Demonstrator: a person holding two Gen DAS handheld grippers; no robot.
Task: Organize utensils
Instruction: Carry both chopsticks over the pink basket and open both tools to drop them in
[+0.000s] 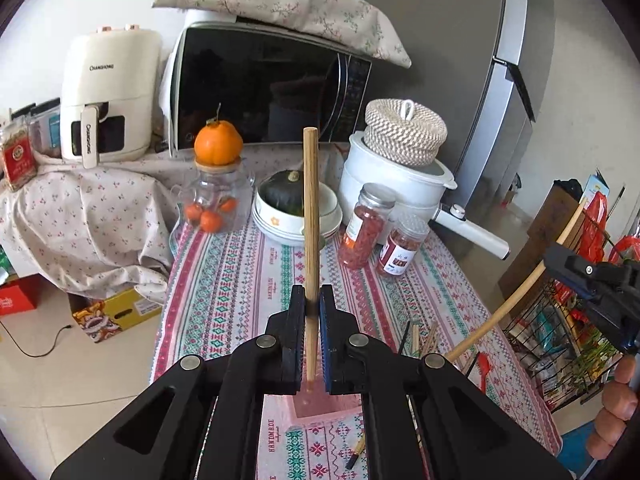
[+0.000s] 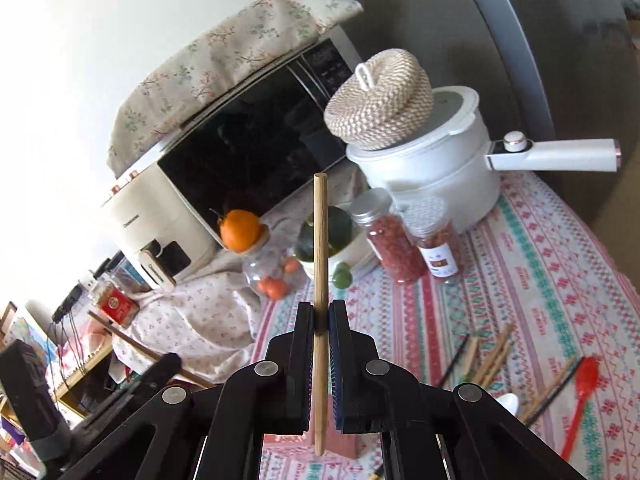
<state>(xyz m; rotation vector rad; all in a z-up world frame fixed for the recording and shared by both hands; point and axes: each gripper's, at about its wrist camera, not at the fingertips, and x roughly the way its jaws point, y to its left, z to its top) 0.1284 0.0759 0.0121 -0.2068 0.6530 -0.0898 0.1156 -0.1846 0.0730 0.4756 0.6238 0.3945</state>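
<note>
My left gripper (image 1: 311, 300) is shut on a wooden chopstick (image 1: 310, 216) that stands upright; its lower end dips into a pink holder box (image 1: 320, 404) right below the jaws. My right gripper (image 2: 321, 316) is shut on another wooden chopstick (image 2: 320, 256), held upright above the pink holder (image 2: 340, 446). In the left wrist view the right gripper (image 1: 592, 276) shows at the right with its chopstick (image 1: 516, 300) slanting down. Loose chopsticks (image 2: 490, 360), a red spoon (image 2: 582, 396) and a white spoon (image 2: 510, 402) lie on the patterned tablecloth (image 2: 540, 280).
At the back stand a microwave (image 1: 264, 84), an air fryer (image 1: 108, 96), a white pot (image 1: 392, 184) with a woven lid, two spice jars (image 1: 364, 226), a bowl with a squash (image 1: 296, 208) and a glass jar topped by an orange (image 1: 218, 184). A wire rack (image 1: 568, 336) stands right.
</note>
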